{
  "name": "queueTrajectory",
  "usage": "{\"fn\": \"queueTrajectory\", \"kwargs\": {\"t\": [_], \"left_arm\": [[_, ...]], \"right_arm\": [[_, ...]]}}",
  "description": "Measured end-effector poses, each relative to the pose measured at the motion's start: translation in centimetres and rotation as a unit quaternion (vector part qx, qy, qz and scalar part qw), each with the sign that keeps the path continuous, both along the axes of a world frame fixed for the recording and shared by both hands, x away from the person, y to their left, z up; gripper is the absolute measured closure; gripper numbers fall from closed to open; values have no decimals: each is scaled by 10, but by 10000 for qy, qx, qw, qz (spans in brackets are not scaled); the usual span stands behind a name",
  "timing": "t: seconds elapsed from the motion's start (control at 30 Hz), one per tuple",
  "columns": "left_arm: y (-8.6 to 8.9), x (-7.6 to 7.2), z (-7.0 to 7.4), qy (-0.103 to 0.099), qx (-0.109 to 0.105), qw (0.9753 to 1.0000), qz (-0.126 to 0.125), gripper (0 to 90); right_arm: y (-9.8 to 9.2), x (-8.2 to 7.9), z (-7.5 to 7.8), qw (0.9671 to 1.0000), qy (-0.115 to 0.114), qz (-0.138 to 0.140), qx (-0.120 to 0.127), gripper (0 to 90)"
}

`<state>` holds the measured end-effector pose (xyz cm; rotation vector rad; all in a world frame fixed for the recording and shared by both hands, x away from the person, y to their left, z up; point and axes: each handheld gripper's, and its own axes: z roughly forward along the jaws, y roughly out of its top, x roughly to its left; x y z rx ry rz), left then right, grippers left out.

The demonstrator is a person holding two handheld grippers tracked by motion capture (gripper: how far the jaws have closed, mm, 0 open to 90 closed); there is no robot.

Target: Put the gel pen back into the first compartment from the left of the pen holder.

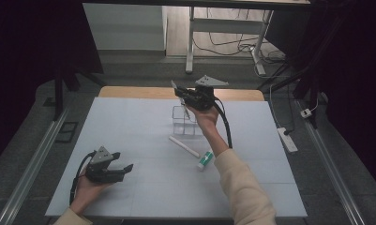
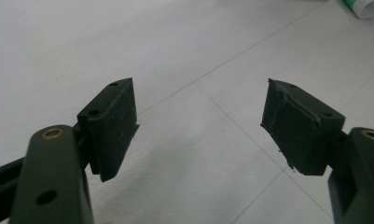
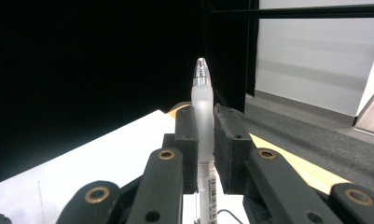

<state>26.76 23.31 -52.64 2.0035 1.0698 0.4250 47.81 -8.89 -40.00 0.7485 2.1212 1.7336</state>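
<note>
Right tool point(image 1: 182, 96) clamps a frosted pen point(image 3: 203, 116) upright above the clear holder point(image 1: 184, 120), apparently for dropping in. Left tool point(image 1: 121, 168) idles wide open, empty, low over worktop point(image 1: 143, 187).

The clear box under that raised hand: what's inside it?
The clear box looks empty. The right gripper holds a pen above it, its lower end dipping toward the box. Any small contents cannot be told.

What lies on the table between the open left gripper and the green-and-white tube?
Nothing: in the high view the white table is bare between the left gripper and the green-and-white tube.
</note>
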Motion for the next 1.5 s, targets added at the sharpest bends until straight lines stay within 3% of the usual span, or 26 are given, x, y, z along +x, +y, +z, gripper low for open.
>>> {"fn": "queueTrajectory", "kwargs": {"t": [1.0, 1.07, 1.2, 1.3, 1.5], "left_arm": [[0, 0, 0, 0, 54, 10000, 18, 263], [0, 0, 0, 7, 56, 10000, 15, 263], [0, 0, 0, 6, 65, 10000, 1, 263], [0, 0, -1, 9, 63, 10000, 1, 263], [-1, 0, -1, 12, 75, 10000, 3, 263]], "right_arm": [[20, 21, -17, 9998, 22, -63, 193, 782], [20, 22, -19, 9998, 38, -93, 179, 737], [19, 21, -21, 9995, 26, -300, 17, 560], [16, 17, -19, 9993, 8, -370, -98, 537], [7, 13, -19, 9995, 126, -202, -209, 531]]}}
